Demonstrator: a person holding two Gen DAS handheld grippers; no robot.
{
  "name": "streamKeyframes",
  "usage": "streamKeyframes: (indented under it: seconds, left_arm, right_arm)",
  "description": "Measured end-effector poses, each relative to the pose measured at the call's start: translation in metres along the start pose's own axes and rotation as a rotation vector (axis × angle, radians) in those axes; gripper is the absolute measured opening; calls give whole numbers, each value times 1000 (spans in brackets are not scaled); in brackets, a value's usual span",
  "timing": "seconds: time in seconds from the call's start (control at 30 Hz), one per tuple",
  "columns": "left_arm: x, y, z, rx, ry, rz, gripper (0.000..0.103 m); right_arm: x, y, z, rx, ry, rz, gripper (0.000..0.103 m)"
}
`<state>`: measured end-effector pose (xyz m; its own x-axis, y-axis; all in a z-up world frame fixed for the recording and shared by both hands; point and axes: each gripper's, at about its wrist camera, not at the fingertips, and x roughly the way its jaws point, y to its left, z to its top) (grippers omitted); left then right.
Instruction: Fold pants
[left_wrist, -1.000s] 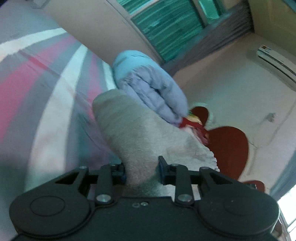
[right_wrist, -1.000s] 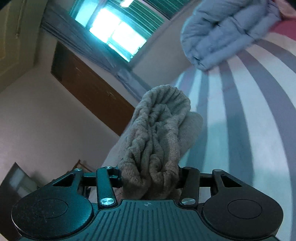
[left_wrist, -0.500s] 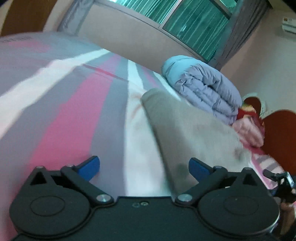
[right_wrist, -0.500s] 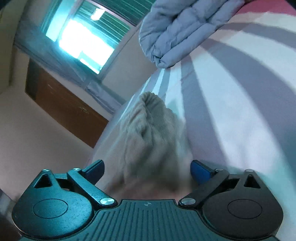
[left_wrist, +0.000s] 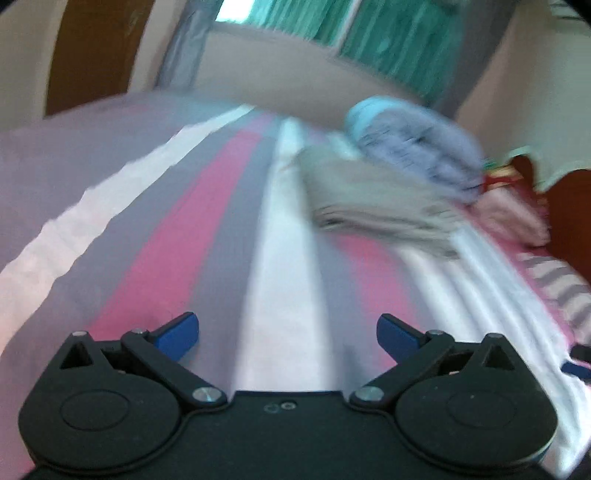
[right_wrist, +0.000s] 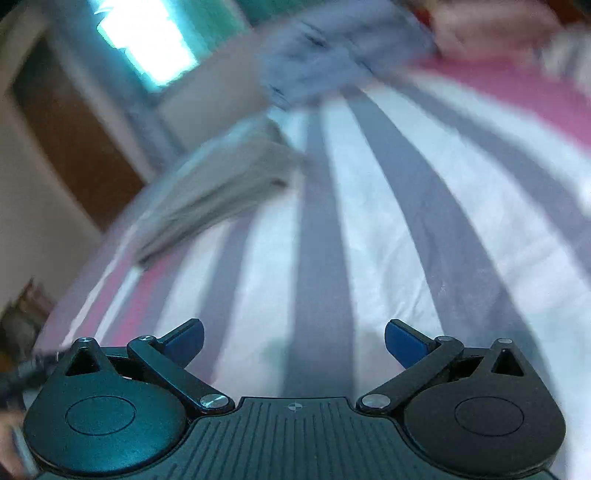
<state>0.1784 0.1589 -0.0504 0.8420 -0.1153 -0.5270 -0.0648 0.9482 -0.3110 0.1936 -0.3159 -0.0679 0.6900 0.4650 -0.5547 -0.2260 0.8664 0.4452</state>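
The beige-grey pants (left_wrist: 373, 195) lie folded in a flat stack on the striped bed, blurred by motion. In the right wrist view the pants (right_wrist: 218, 192) lie at the left, well ahead of the fingers. My left gripper (left_wrist: 287, 332) is open and empty, low over the sheet, with the pants ahead and to the right. My right gripper (right_wrist: 293, 338) is open and empty, also apart from the pants.
The bed sheet (left_wrist: 207, 229) has pink, grey and white stripes. A rolled light-blue duvet (left_wrist: 417, 147) lies just behind the pants, and shows in the right wrist view (right_wrist: 332, 59). Pink and red bedding (left_wrist: 513, 206) sits at the right. A brown door (left_wrist: 92, 48) and window are behind.
Both grippers let go of the pants, opened wide and pulled back. The pants now lie folded on the bed, farther from both cameras.
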Motion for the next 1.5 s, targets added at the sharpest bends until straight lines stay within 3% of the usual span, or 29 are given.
streamKeyframes:
  seconds: [0.07, 0.17, 0.27, 0.37, 0.43, 0.5, 0.57, 0.67, 0.83, 1.07, 1.5]
  left_arm:
    - [-30, -22, -11, 46, -55, 14, 97]
    - [-66, -53, -22, 104, -140, 61, 97]
    - [-87, -71, -47, 110, -143, 78, 96]
    - [-111, -95, -64, 181, -183, 40, 97]
    - [-122, -109, -78, 225, -189, 25, 97]
    - [-136, -120, -90, 237, -245, 39, 97]
    - [-143, -124, -93, 213, -257, 16, 97]
    - [-146, -131, -100, 237, -315, 55, 97]
    - [-146, -129, -100, 202, -328, 17, 97]
    - [-143, -137, -105, 248, -318, 0, 97]
    - [-147, -135, -108, 244, -330, -7, 97]
  right_arm:
    - [-42, 22, -12, -63, -103, 17, 103]
    - [-82, 44, -44, -108, -166, 15, 103]
    - [-109, 64, -69, -179, -264, -4, 103]
    - [-115, 69, -80, -168, -279, -52, 103]
    - [-117, 71, -83, -169, -274, -40, 103]
    - [-124, 75, -88, -185, -279, -33, 103]
    - [-138, 83, -98, -219, -307, -19, 103]
    - [-152, 104, -112, -348, -380, -27, 103]
    - [-138, 124, -128, -513, -364, -28, 103]
    - [-123, 109, -117, -407, -349, -39, 103]
    - [-125, 108, -116, -372, -349, -46, 103]
